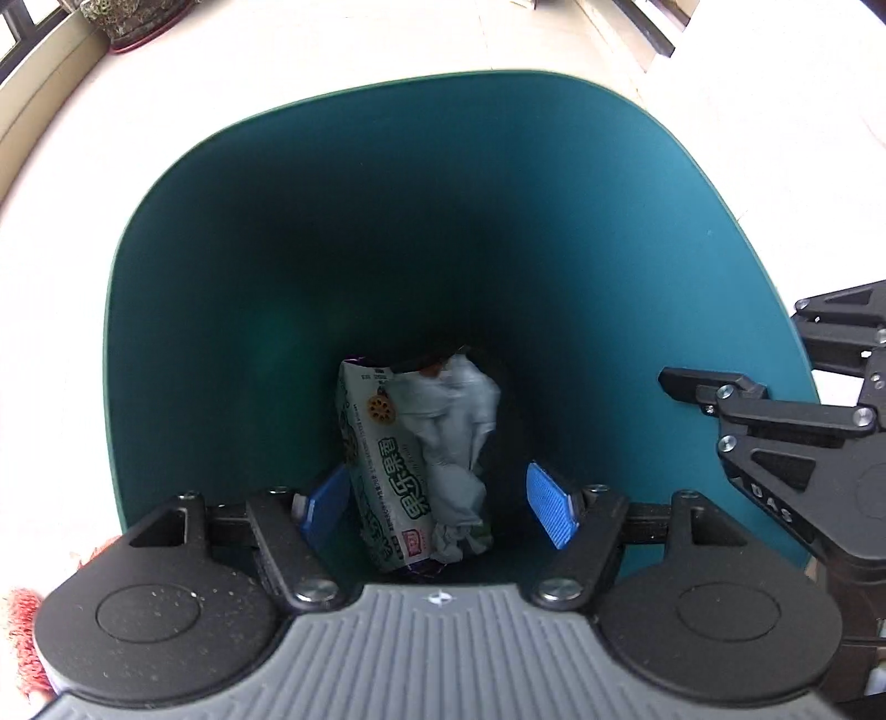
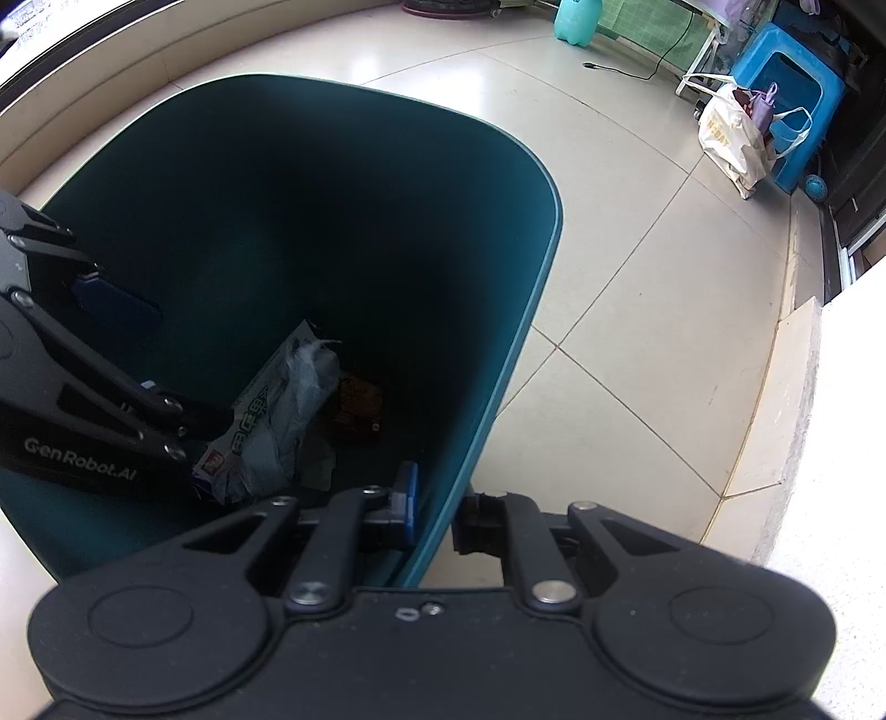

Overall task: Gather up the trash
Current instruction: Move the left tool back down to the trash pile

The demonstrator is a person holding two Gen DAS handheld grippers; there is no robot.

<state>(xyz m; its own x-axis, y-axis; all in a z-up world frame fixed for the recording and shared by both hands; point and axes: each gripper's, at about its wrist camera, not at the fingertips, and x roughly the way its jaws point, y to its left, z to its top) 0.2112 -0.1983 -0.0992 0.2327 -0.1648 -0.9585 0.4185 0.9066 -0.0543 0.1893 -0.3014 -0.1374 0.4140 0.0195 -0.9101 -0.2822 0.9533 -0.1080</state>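
A deep teal trash bin (image 1: 221,221) stands on the tiled floor and fills both views. At its bottom lie a white and green snack wrapper (image 1: 382,465), a crumpled grey tissue (image 1: 459,432) and a dark orange wrapper (image 2: 357,407). My left gripper (image 1: 440,507) points down into the bin, open, its blue pads (image 1: 554,512) standing either side of the wrapper and tissue without pressing on them. My right gripper (image 2: 440,509) is shut on the bin's near rim (image 2: 443,526), one finger inside the wall and one outside. It also shows in the left wrist view as the right gripper (image 1: 720,393) at the bin's right rim.
Pale floor tiles (image 2: 637,332) surround the bin. At the back right stand a blue plastic stool (image 2: 786,72) and a cream tote bag (image 2: 731,138), with a teal jug (image 2: 576,19) and a black cable (image 2: 637,72) beyond. A raised ledge (image 2: 797,415) runs along the right.
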